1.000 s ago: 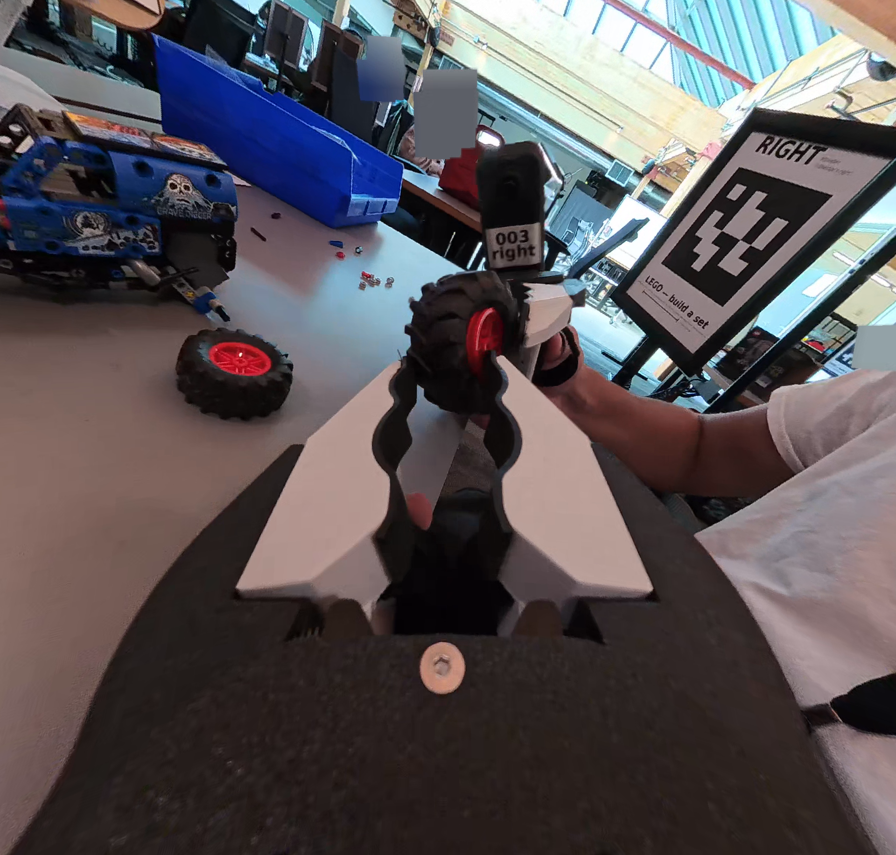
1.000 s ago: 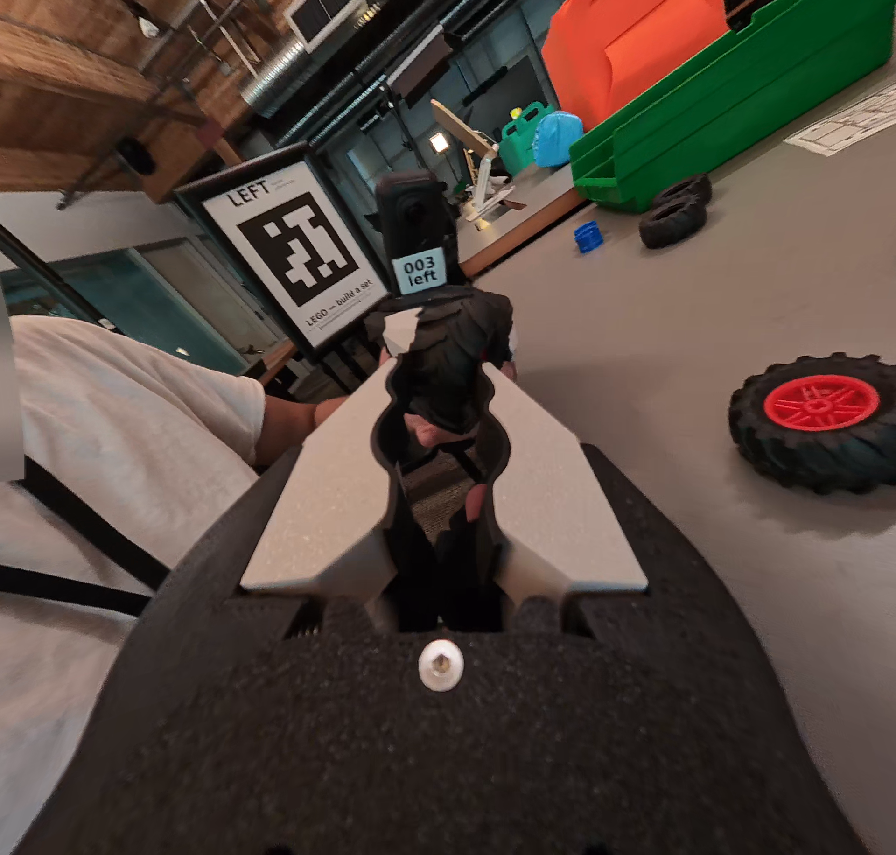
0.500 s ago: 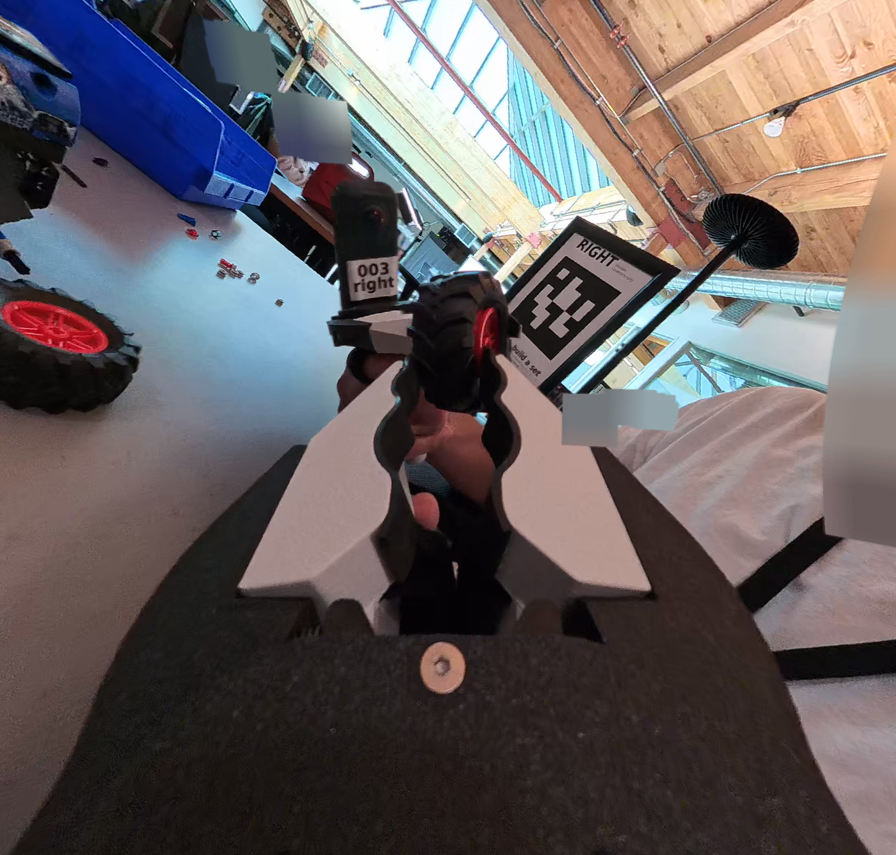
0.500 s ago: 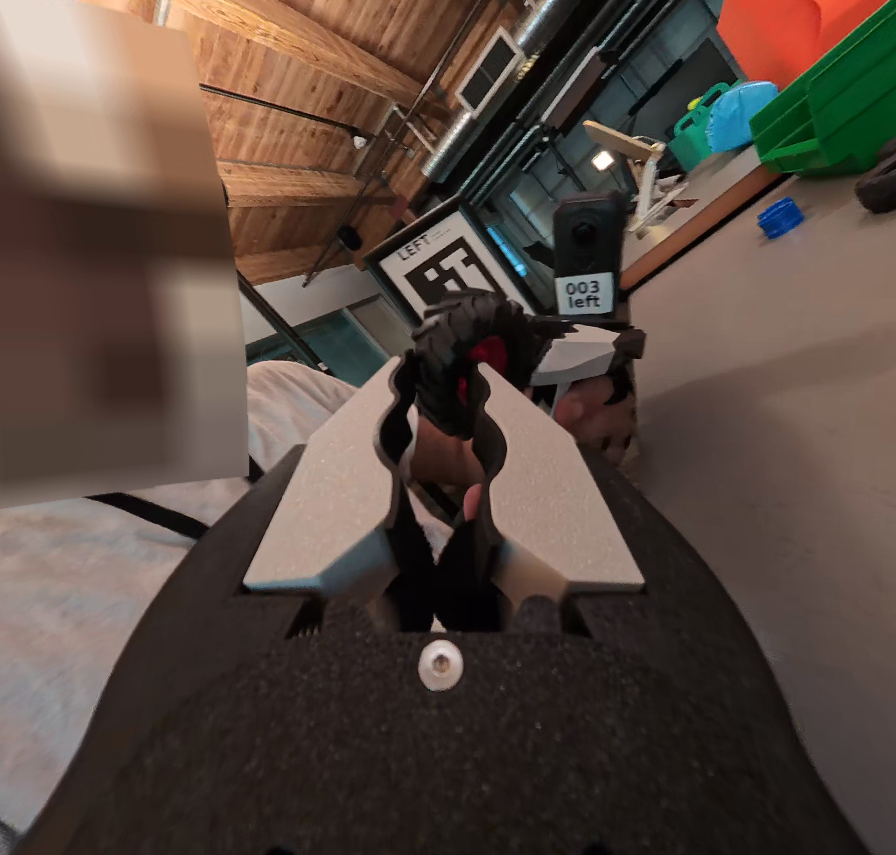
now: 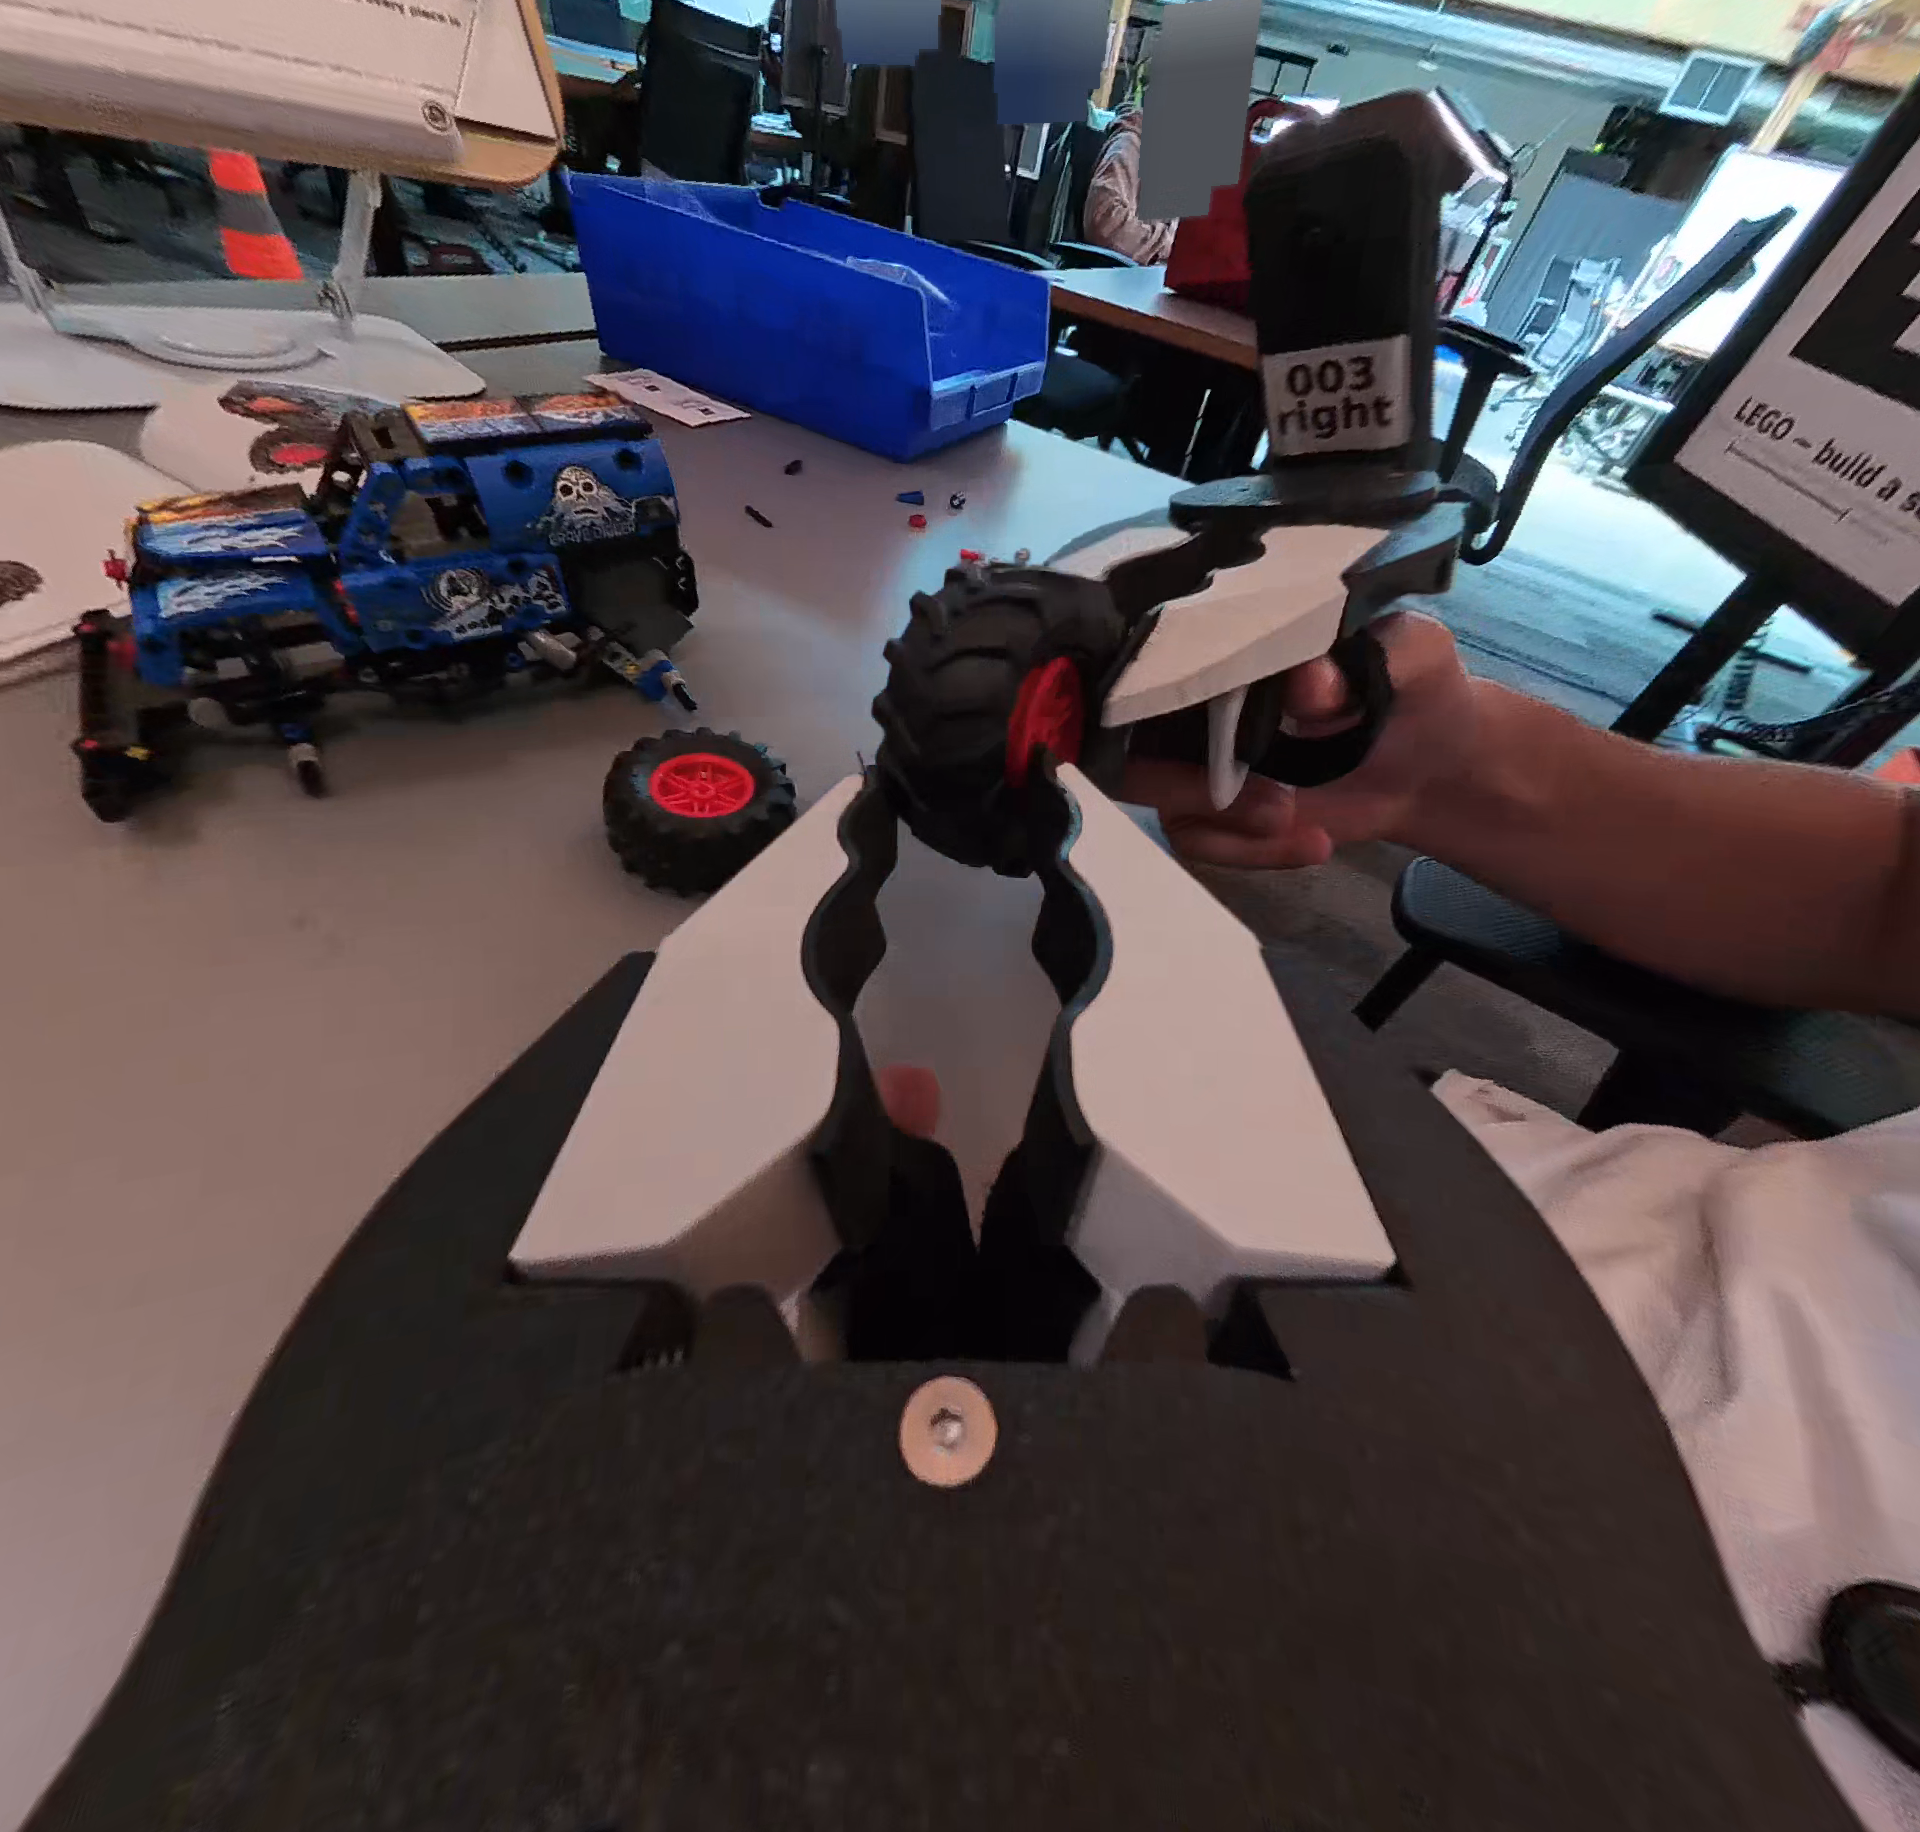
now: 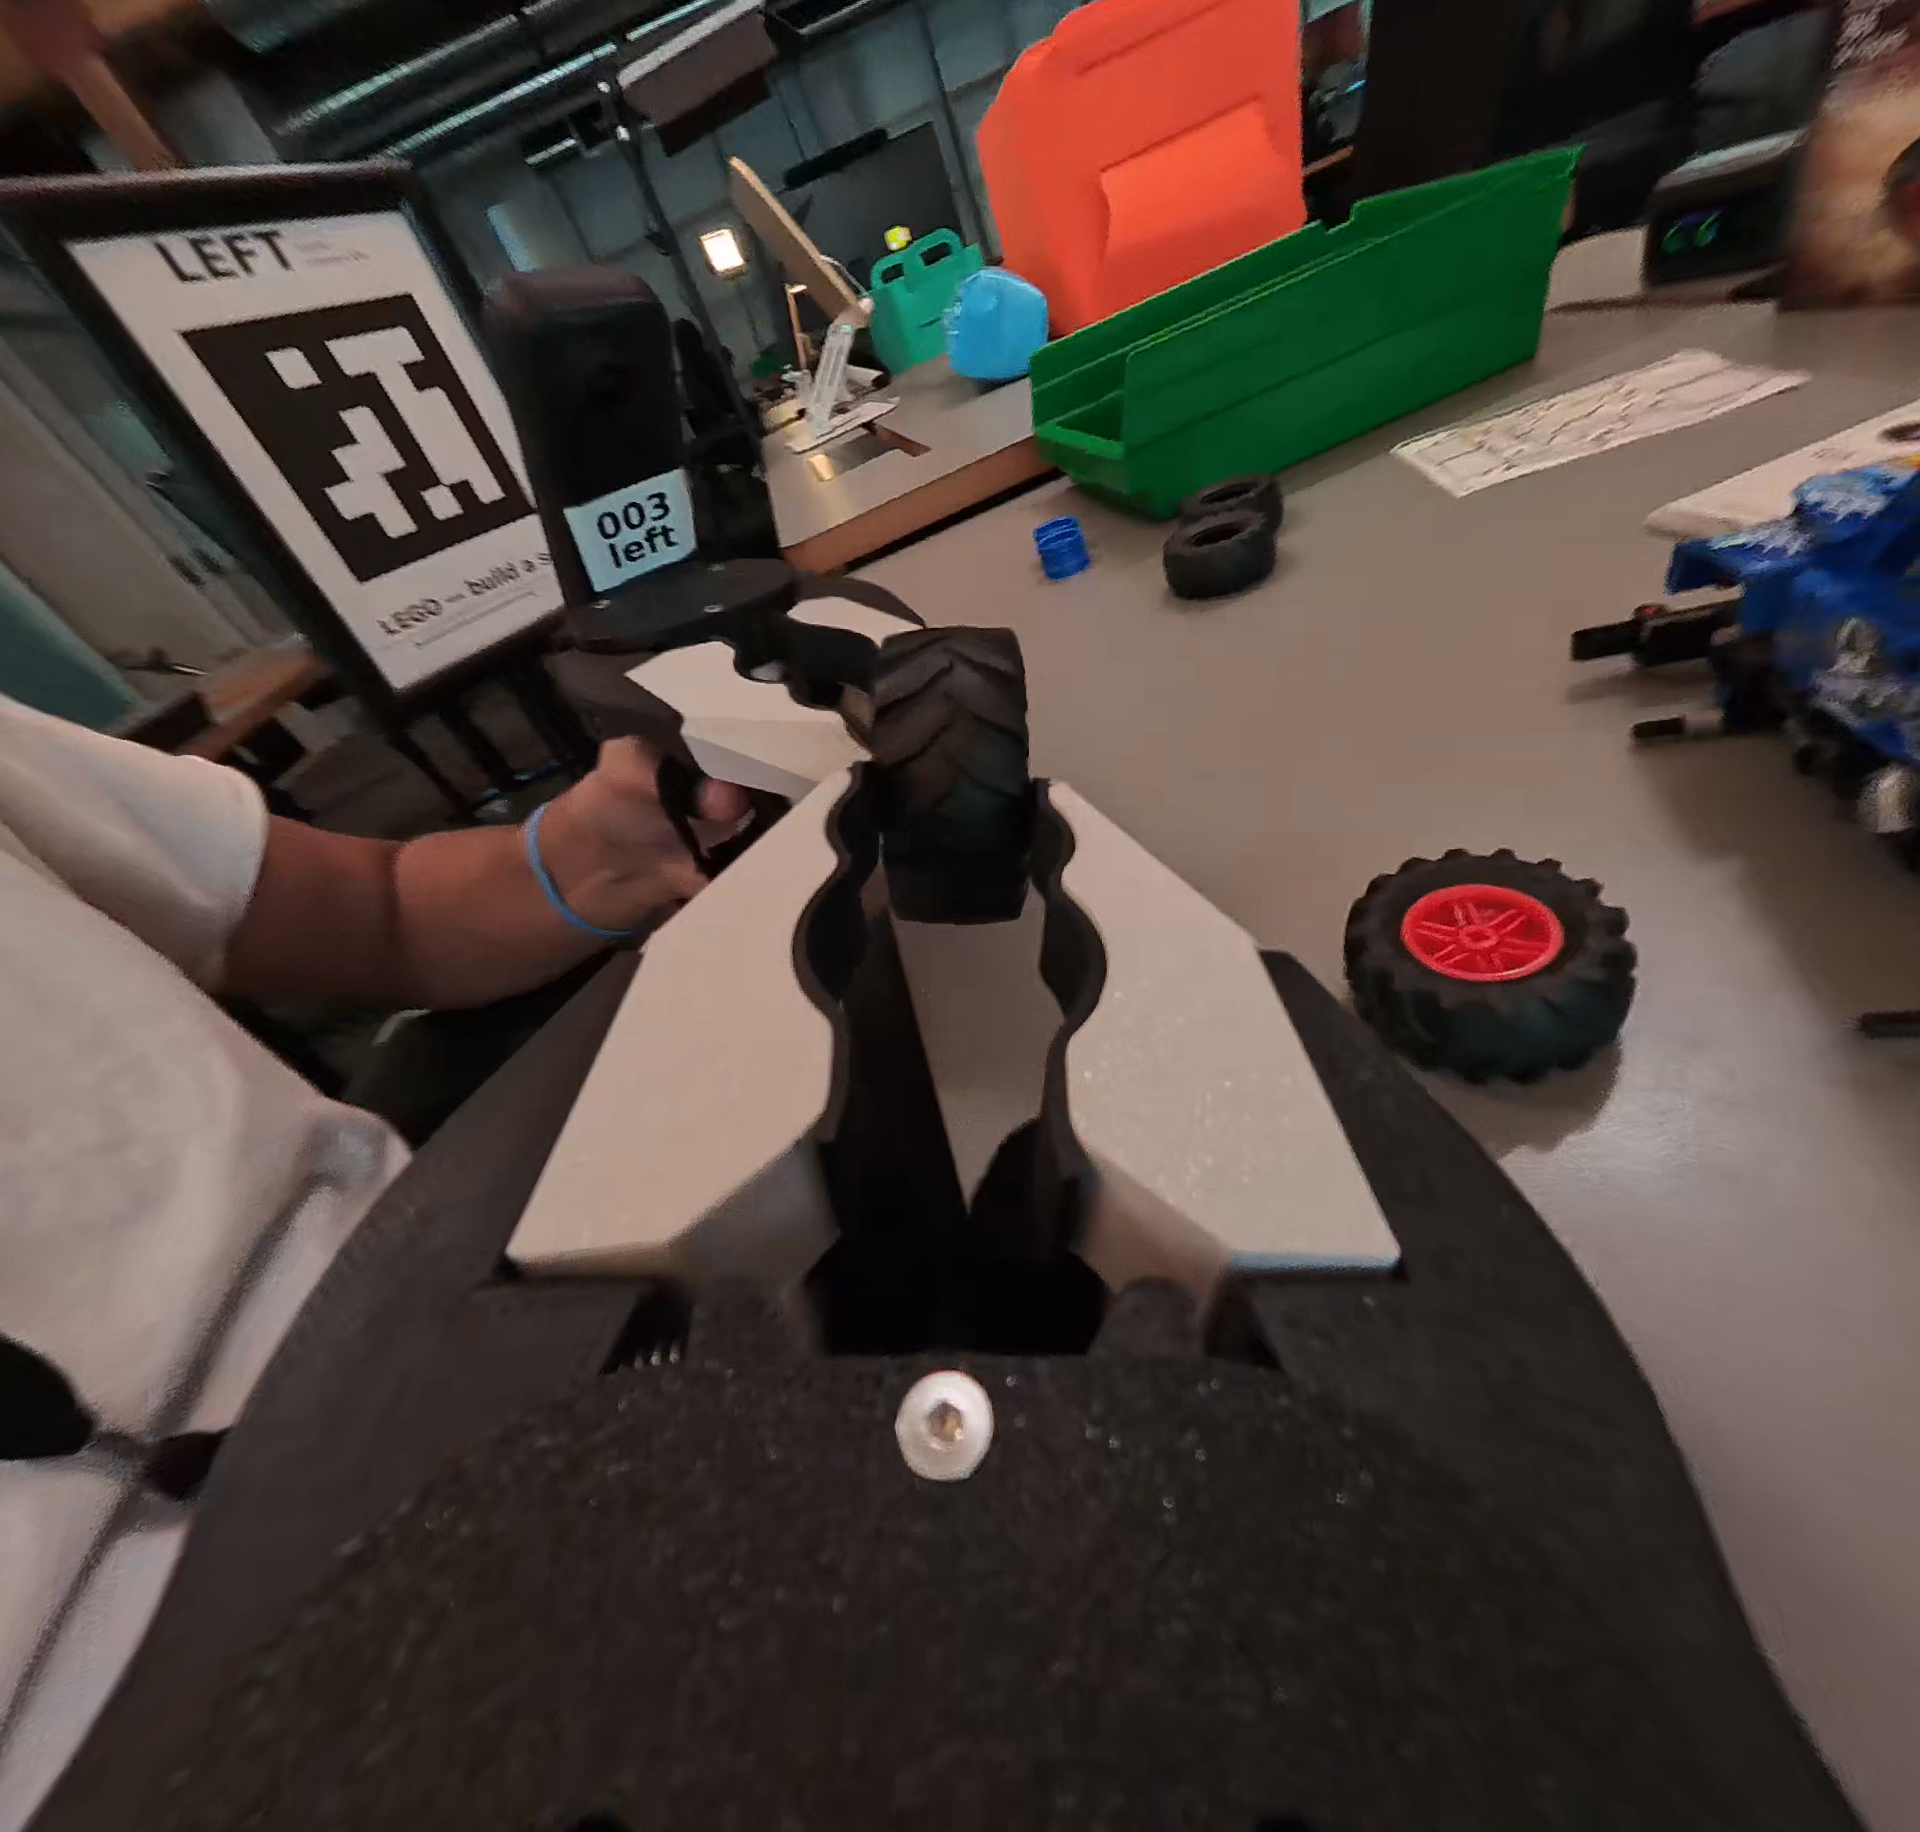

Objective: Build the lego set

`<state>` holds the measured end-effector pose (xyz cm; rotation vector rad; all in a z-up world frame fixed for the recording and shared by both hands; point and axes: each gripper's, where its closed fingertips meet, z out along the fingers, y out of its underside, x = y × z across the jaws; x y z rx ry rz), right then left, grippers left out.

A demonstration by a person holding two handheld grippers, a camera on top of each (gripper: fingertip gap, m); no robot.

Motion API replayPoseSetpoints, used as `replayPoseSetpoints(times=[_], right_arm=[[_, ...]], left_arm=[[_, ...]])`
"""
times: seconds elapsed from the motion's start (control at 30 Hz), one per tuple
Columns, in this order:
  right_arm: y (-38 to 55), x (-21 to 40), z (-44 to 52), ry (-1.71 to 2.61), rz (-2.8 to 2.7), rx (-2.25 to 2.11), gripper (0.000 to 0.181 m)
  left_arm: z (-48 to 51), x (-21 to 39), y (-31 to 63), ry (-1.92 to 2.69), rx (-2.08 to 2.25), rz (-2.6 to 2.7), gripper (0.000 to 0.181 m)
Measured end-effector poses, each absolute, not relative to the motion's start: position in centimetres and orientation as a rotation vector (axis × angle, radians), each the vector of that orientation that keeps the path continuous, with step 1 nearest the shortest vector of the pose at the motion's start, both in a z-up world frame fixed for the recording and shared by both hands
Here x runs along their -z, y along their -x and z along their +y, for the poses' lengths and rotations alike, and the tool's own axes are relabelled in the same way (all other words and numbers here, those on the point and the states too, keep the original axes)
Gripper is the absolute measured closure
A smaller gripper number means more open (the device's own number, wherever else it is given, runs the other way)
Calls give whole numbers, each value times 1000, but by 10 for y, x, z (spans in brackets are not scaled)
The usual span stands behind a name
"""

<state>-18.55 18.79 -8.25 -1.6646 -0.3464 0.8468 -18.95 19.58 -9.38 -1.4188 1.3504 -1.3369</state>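
Observation:
A black tyre wheel with a red rim is held in the air between both grippers. My left gripper is shut on its lower part, fingers on either side. My right gripper is shut across the tread of the same wheel. The right gripper also shows in the left wrist view, and the left gripper in the right wrist view, each in a hand. The blue lego truck stands on the grey table without wheels; it also shows in the right wrist view. A second red-rimmed wheel lies flat near it.
A blue bin stands behind the truck, with small loose parts in front of it. A green bin, two bare black tyres, a blue rim and a paper sheet are on the far side. The loose wheel lies right of my grippers. The tips of both grippers are at nearly the same place. From either gripper's tips it is about 20 cm to the blue lego truck. Look for it in the right wrist view too.
Both grippers tilted up toward the ceiling with the wheel, then came back down level over the table. The wheel stayed held by both throughout.

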Motion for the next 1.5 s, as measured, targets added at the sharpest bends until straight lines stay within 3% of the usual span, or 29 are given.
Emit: replayPoseSetpoints(times=[0.27,0.57,0.83,0.97,1.27,1.4,1.5], right_arm=[[188,92,195,1717,-371,-682,153],[200,103,168,1901,-435,-1072,154],[213,87,167,1747,-300,-1499,154],[208,96,183,1813,-309,-1293,153],[189,139,209,2216,-510,-800,152],[172,139,223,2167,-548,-677,152],[159,128,226,2002,-597,-551,141]], left_arm=[[199,95,191,1411,1280,1347,156],[172,96,196,1323,1471,1485,152],[174,75,200,1462,1994,1244,155],[185,86,202,1512,1909,1247,156],[216,139,197,1681,1188,1515,152],[228,144,190,1838,1270,1453,153],[236,133,186,1674,1237,1477,153]])
